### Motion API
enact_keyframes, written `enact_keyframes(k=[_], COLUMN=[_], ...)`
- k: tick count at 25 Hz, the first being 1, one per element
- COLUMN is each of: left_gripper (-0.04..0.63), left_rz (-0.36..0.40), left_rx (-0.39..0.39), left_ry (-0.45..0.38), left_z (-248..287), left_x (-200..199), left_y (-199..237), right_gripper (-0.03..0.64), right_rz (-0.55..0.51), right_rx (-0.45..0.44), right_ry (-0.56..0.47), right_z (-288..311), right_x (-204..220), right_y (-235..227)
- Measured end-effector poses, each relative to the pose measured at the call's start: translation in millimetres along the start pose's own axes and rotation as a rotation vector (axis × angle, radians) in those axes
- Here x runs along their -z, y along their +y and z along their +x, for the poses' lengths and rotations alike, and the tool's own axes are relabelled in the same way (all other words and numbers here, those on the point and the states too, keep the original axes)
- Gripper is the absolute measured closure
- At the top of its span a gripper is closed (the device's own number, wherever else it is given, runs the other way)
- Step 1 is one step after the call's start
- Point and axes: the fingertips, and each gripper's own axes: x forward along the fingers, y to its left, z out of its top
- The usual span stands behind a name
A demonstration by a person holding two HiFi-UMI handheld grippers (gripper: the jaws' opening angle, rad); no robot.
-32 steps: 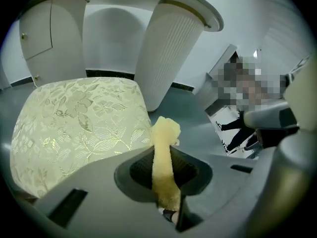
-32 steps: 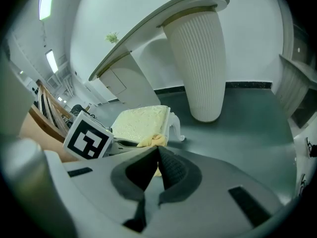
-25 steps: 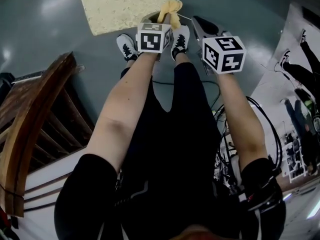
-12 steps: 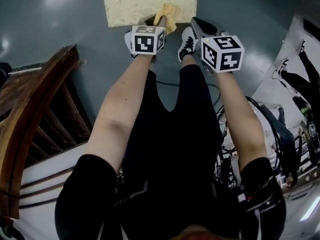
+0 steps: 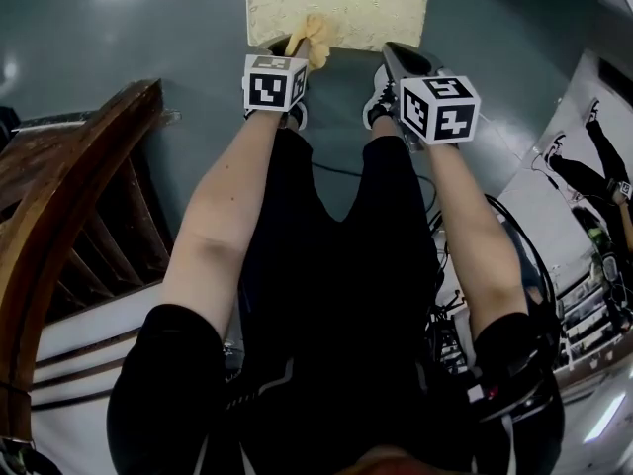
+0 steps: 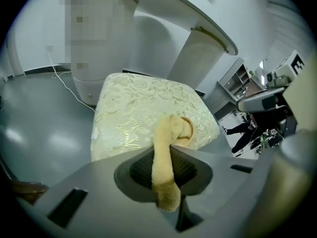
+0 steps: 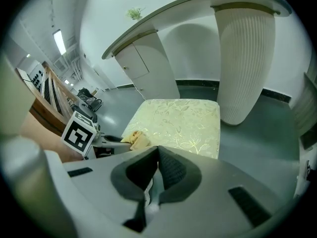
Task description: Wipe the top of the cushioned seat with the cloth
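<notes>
- Head view: the cushioned seat [image 5: 338, 3], pale with a leaf pattern, lies at 12 o'clock on the grey floor [image 5: 119, 47]. The left tongs [image 5: 297, 52] hold a yellow cloth [image 5: 315, 34] whose free end overlaps the seat's near edge. The right tongs [image 5: 401, 59] hover at 1 o'clock, beside the seat's near right corner. A wooden chair back [image 5: 59, 216] stands at 9 o'clock.
- Left gripper view: the left tongs [image 6: 166, 168] are clamped on the cloth [image 6: 166, 148], which rises toward 12 o'clock and curls over the seat's [image 6: 133, 110] near edge. A ribbed white pillar [image 6: 198, 58] stands at 1 o'clock.
- Right gripper view: the right tongs [image 7: 157, 170] are closed, pad against pad, with nothing between. The seat [image 7: 185, 118] lies ahead at 12 o'clock; the cloth [image 7: 137, 139] sits at its near left corner, at 10 o'clock.
</notes>
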Motion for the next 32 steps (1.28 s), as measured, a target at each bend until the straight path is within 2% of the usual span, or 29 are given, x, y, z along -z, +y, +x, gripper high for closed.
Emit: enact_keyframes(k=[5, 11, 15, 19, 23, 32], left_gripper=[0.538, 0.538, 0.538, 0.538, 0.538, 0.538], left_rz=[-0.031, -0.097, -0.096, -0.087, -0.075, -0.014], left_rx=[-0.040, -0.202, -0.210, -0.160, -0.109, -0.024], left_ry=[-0.006, 0.052, 0.005, -0.051, -0.112, -0.416], left_z=[-20, -47, -72, -102, -140, -247], left_x=[-1, 7, -14, -37, -55, -154], left_y=[39, 92, 105, 89, 56, -30], right_gripper=[0.611, 0.611, 0.611, 0.611, 0.611, 0.611], right_rz=[-0.018, -0.018, -0.035, -0.033, -0.029, -0.050], right_rx=[-0.003, 0.006, 0.024, 0.044, 0.027, 0.033], right_ry=[0.003, 0.009, -0.020, -0.061, -0.139, -0.248], right_z=[4, 1, -19, -52, -86, -185], right_x=[-7, -12, -33, -57, -87, -144], right_y=[18, 32, 34, 37, 50, 64])
